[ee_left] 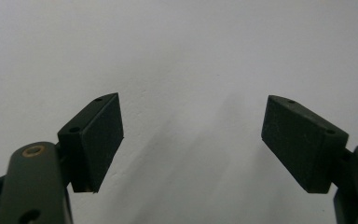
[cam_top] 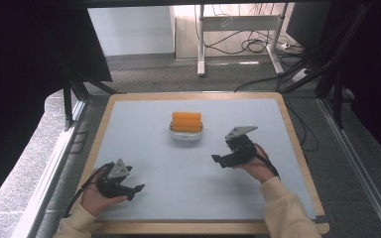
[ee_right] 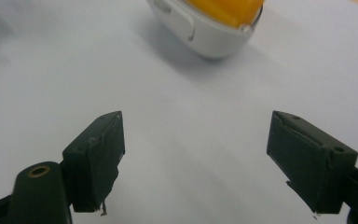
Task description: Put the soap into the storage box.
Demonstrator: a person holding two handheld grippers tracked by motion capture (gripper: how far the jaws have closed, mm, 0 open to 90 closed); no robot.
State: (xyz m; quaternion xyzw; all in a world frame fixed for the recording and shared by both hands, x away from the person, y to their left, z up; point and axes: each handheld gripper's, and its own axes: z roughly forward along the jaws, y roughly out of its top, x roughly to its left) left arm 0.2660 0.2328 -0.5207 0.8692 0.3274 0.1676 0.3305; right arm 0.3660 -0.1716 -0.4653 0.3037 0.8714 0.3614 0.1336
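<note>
A white bowl-like holder with an orange block standing in it sits near the middle of the pale grey table top. My right gripper hovers to the right of and nearer than the holder, its jaws open with nothing between them. In the right gripper view the holder and the orange block lie ahead of the open gripper, apart from it. My left gripper rests at the front left, open and empty. The left gripper view shows its open gripper over bare table.
The table top has a wooden rim. Beyond the far edge stand a desk frame and loose cables on the floor. Dark curtains hang at both sides.
</note>
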